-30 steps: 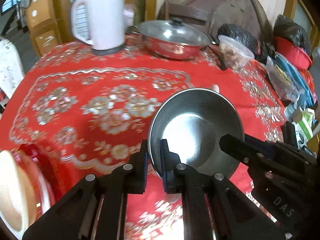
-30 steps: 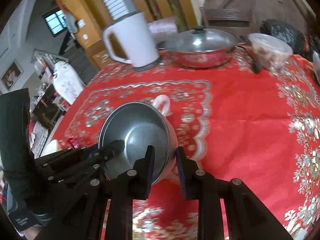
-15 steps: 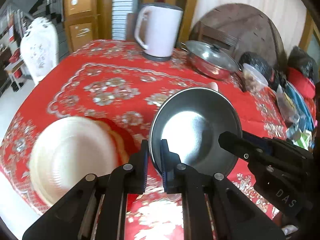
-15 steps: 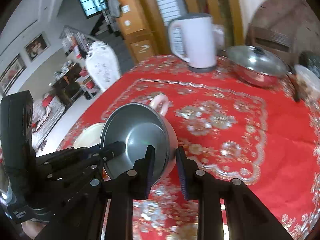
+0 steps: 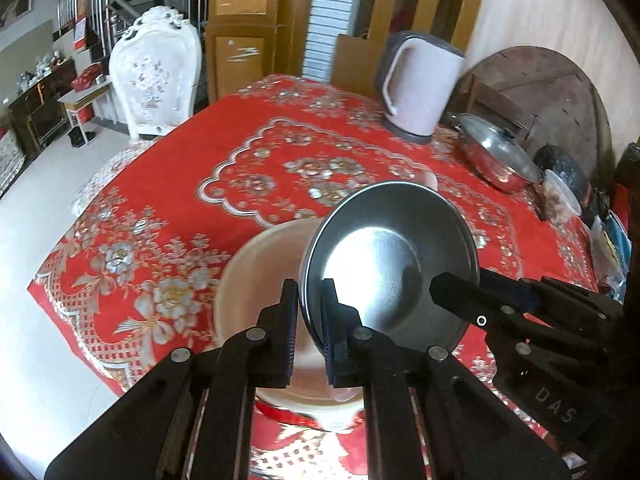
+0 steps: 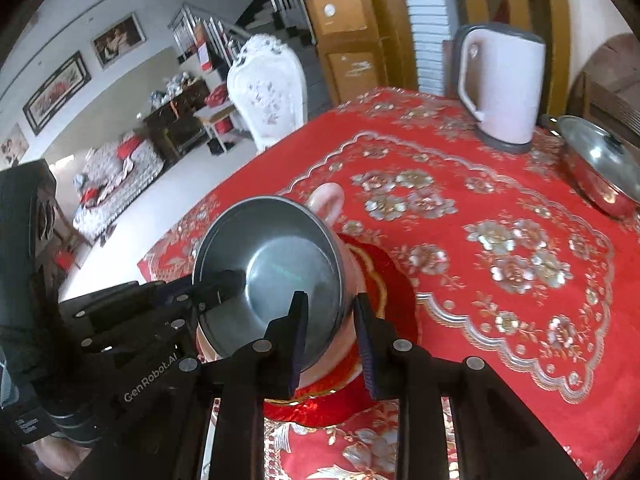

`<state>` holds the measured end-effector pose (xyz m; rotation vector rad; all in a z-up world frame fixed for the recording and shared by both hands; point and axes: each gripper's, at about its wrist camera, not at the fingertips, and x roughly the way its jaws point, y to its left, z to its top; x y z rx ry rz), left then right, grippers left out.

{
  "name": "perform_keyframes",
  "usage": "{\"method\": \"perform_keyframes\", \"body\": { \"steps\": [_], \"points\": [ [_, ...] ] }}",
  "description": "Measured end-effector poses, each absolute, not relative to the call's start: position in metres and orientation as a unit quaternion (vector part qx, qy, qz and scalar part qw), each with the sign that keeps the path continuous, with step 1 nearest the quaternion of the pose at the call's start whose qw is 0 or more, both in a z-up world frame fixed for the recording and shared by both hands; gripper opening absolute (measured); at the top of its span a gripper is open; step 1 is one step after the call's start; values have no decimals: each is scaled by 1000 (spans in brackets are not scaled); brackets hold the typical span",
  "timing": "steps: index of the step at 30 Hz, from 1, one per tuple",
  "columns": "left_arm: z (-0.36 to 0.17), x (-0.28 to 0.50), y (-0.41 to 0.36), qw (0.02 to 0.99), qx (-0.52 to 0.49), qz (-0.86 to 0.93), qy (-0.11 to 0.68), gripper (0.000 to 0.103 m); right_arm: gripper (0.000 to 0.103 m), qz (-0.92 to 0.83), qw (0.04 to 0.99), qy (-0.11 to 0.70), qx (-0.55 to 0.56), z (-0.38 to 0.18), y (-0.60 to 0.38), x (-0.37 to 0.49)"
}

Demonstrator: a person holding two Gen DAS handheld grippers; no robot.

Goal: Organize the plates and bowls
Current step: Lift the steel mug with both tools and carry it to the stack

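Our left gripper (image 5: 310,320) and right gripper (image 6: 330,320) both clamp the empty steel bowl's (image 5: 390,256) rim; below them sits an empty cream bowl (image 5: 256,272).

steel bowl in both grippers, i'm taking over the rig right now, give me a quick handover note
Left gripper: shut on the steel bowl at its near-left rim.
Right gripper: shut on the same bowl's right rim, fingers either side of the wall.
The bowl is held tilted above the cream bowl, which sits on a red plate at the table's near edge.
Done: bowl lifted and brought over the stack.
Left: lower it into the cream bowl, release both.
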<state>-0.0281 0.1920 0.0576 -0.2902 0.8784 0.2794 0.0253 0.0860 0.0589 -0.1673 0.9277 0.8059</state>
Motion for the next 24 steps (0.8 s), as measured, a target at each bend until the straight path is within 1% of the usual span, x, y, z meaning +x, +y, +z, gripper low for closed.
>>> {"method": "perform_keyframes", "body": {
  "steps": [10, 13, 15, 19, 22, 24],
  "points": [
    [32, -30, 208, 873, -150, 134, 444, 9, 27, 376, 798, 462, -94, 34, 102, 30],
    [37, -33, 208, 881, -137, 152, 427, 9, 30, 380, 798, 461, -80, 38, 99, 30],
    [43, -35, 209, 886, -136, 160, 414, 9, 36, 378, 803, 455, -77, 42, 96, 30],
    [51, -38, 210, 892, -127, 169, 399, 10, 37, 378, 806, 450, -66, 47, 89, 30],
    [50, -40, 207, 895, -130, 162, 395, 19, 37, 379, 810, 443, -59, 49, 84, 27],
    [49, -40, 203, 896, -132, 159, 393, 33, 43, 381, 812, 439, -53, 51, 79, 23]
  ]
}}
